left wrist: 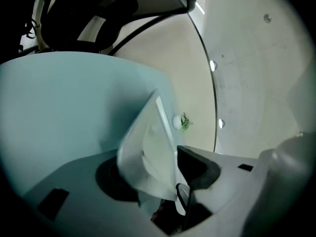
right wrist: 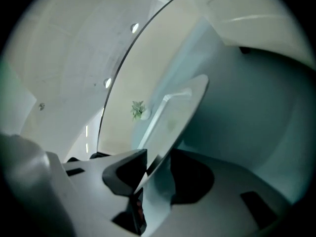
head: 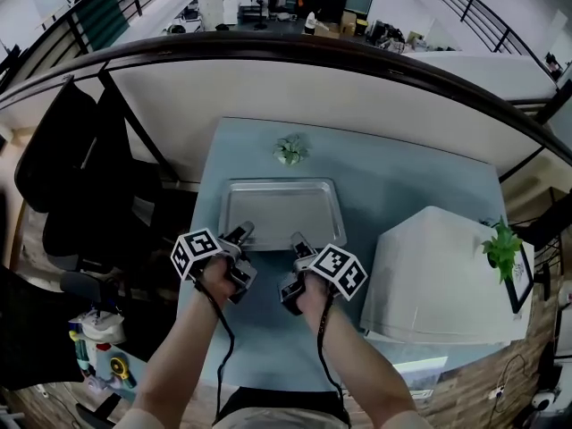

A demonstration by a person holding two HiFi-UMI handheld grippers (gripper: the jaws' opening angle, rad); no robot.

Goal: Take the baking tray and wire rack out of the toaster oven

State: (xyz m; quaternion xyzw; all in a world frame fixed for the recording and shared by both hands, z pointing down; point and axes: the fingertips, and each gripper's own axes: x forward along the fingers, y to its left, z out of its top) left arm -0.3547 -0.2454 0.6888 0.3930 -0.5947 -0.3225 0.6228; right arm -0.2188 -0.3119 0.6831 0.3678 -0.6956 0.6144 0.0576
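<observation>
**A:** Now, item one: where is the baking tray (head: 279, 206)?

**B:** It lies flat and empty on the pale blue worktop (head: 402, 186). It is out of the toaster oven (head: 447, 275), which I take to be the white box at 3 o'clock of the tray. The long side faces the person, so both grippers can reach the near rim.

**A:** Jaw condition?

**B:** The left gripper (head: 243, 232) is at the tray's 7 o'clock corner. Its jaws stand roughly half apart with the rim between them, and the pads are not pressing. The right gripper (head: 298, 239) is at 5 o'clock, with its jaws narrow and closed on the thin rim. Two holds set well apart keep a wide, shallow tray level. I judge that it is being put down, left side freed first.

**A:** Wire rack?

**B:** It is not visible in any view. I judge that step outstanding.

**A:** Surface and room?

**B:** The worktop is smooth. A small plant (head: 290, 148) stands at the tray's 12 o'clock, near the far edge. A second plant (head: 502, 244) stands at 3 o'clock, beyond the oven. A dark chair (head: 80, 186) is at 9 o'clock. A curved dark handrail (head: 268, 47) runs past the far edge, above a lower floor with desks.
</observation>
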